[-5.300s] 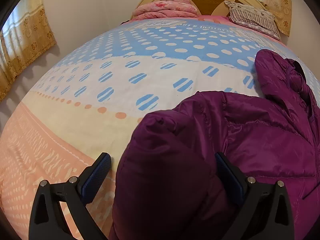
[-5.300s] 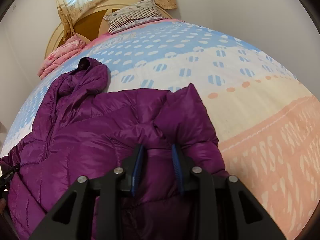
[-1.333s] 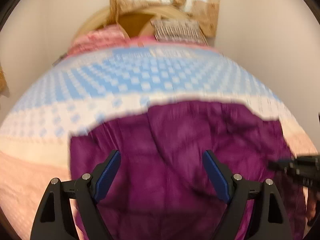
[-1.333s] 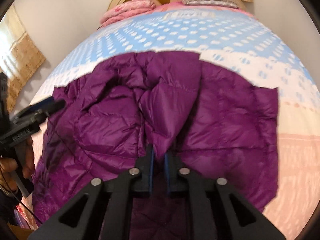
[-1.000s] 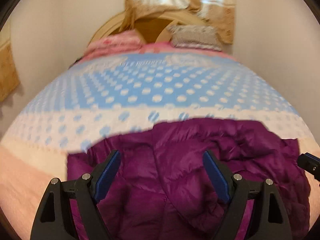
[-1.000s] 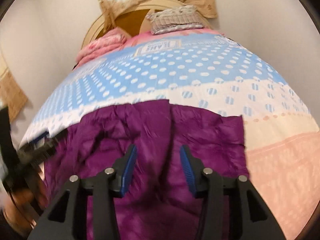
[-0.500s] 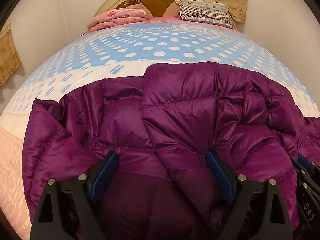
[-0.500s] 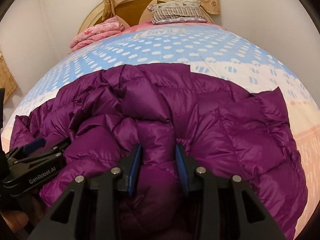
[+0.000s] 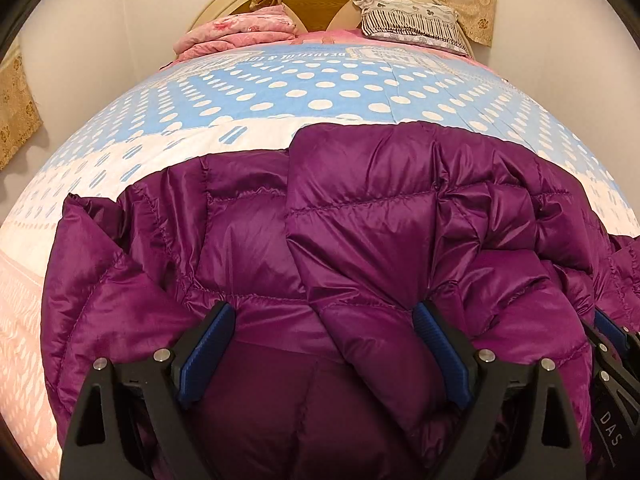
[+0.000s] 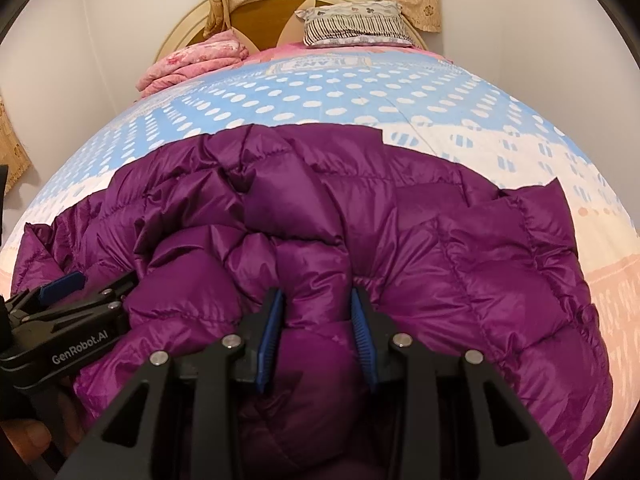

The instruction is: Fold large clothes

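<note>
Jacket [image 9: 360,240] lies bunched across the foot of the bed [image 9: 304,92], well short of the pillow [image 9: 408,22]; its long axis seems to run side to side, though I cannot tell which end is the collar. My left gripper [image 9: 324,344] gapes wide over a flap. My right gripper [image 10: 318,328] pinches a puffy ridge, jaws narrow. I should grab hems, not padding, and keep them level.
</note>
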A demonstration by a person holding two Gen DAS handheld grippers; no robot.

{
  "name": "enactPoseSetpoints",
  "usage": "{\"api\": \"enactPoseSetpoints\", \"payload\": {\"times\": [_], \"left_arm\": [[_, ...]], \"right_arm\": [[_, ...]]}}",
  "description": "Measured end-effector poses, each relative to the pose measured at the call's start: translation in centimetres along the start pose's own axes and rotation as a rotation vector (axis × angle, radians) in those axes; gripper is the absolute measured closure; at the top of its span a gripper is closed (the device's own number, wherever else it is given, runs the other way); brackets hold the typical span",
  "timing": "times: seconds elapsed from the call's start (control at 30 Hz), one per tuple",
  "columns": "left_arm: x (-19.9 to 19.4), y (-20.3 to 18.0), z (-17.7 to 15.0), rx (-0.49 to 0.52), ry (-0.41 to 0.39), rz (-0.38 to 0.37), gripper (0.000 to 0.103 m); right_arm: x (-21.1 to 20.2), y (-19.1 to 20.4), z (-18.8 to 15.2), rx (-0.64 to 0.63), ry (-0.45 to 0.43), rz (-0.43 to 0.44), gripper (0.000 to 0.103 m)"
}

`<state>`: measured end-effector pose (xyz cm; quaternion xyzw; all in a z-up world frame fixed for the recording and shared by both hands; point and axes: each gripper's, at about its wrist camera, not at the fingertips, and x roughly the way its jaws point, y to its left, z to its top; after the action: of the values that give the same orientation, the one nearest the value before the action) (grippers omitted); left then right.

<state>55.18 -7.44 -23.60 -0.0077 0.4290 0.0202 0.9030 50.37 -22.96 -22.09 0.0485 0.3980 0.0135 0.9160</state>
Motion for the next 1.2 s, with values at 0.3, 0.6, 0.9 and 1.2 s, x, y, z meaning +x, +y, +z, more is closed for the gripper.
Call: {"api": "enactPoseSetpoints", "payload": {"times": [0.3,0.6,0.9,1.2], "left_arm": [[0.0,0.0,0.0,0.0,0.004,0.003,0.011],[0.0,-0.1,0.1,0.001,0.005,0.008,0.011],[-6.4,2.2,1.1,0.026,-0.03,-0.073,0.011],[-14.6,6.0,-8.3,0.127,-0.03,-0.073,0.011]], "right_arm": [[0.2,0.3,0.0,-0.014,0.001,-0.018,0.064],[0.4,0.6,0.1,-0.025,0.003,-0.034,0.064],[-4.4,-1.4,0.1,0.009,0.0,0.032,0.038],[-11.8,-5.1,-7.1,0.007,0.012,0.032,0.03]]}}
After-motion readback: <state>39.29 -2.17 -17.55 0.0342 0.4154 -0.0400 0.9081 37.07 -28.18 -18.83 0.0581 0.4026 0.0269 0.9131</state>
